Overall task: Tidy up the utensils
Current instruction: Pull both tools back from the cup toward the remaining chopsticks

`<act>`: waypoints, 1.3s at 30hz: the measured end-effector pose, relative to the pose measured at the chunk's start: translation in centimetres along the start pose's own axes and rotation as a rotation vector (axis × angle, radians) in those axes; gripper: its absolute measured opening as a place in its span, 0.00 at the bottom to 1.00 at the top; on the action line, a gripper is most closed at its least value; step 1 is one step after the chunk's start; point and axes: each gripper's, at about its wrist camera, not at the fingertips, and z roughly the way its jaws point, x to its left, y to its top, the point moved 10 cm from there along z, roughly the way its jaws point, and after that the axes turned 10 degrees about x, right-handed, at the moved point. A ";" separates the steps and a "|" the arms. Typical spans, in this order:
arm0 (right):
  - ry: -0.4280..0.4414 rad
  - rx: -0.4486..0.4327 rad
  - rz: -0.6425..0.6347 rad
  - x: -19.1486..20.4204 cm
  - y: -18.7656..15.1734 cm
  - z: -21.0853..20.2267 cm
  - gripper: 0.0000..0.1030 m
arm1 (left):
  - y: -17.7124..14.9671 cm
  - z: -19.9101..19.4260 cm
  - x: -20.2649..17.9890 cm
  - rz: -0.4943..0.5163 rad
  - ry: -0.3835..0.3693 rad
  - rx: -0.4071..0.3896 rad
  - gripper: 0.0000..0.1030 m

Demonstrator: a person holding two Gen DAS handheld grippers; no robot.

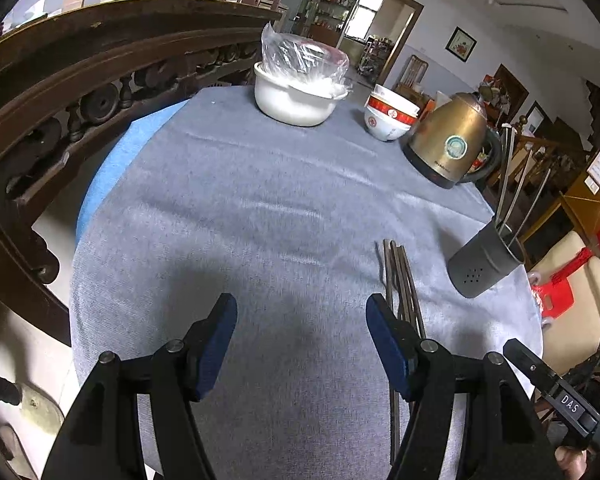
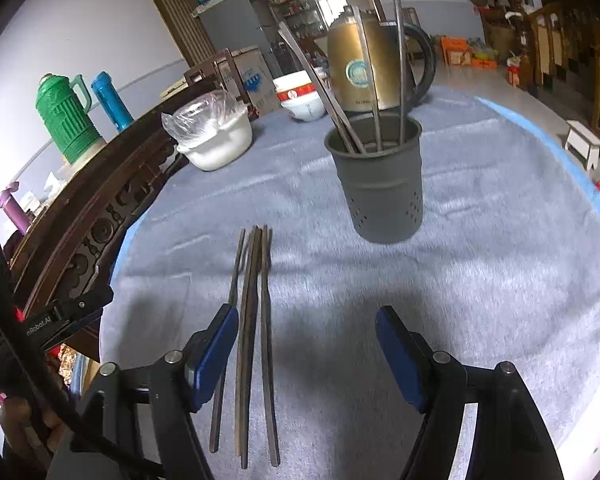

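At the far left of the right wrist view, a green thermos (image 2: 66, 118) and a blue flask (image 2: 110, 100) stand on the carved dark wood furniture behind the tabletop (image 2: 480, 280), which is draped in grey cloth. Next comes a white pot (image 2: 218, 140) with a clear plastic bag over it, then stacked red-and-white bowls (image 2: 302, 94). Nearer the camera, a bundle of loose chopsticks (image 2: 252, 340) lies flat on the cloth, roughly four or five, pointing away; these are what is left to sort. The left hand-held gripper (image 1: 302, 344) hovers over bare cloth with its jaws wide apart and nothing between them, the chopsticks just beside its right finger. The right hand-held gripper (image 2: 308, 354) is likewise spread wide and empty, the chopsticks lying just inside its left finger. Further right stands the grey perforated utensil holder (image 2: 380, 184), upright, already containing about four chopsticks, with a brass-coloured electric kettle (image 2: 364, 68) behind it. The job looks roughly half done.
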 end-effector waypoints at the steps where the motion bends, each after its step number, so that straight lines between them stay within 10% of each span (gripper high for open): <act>1: 0.002 0.008 0.002 -0.1 -0.1 0.2 0.73 | 0.0 0.0 -0.1 0.003 0.002 0.000 0.66; 39: 0.008 0.168 -0.089 3.0 -0.4 4.0 0.73 | -0.4 0.9 0.8 -0.007 -0.042 0.030 0.66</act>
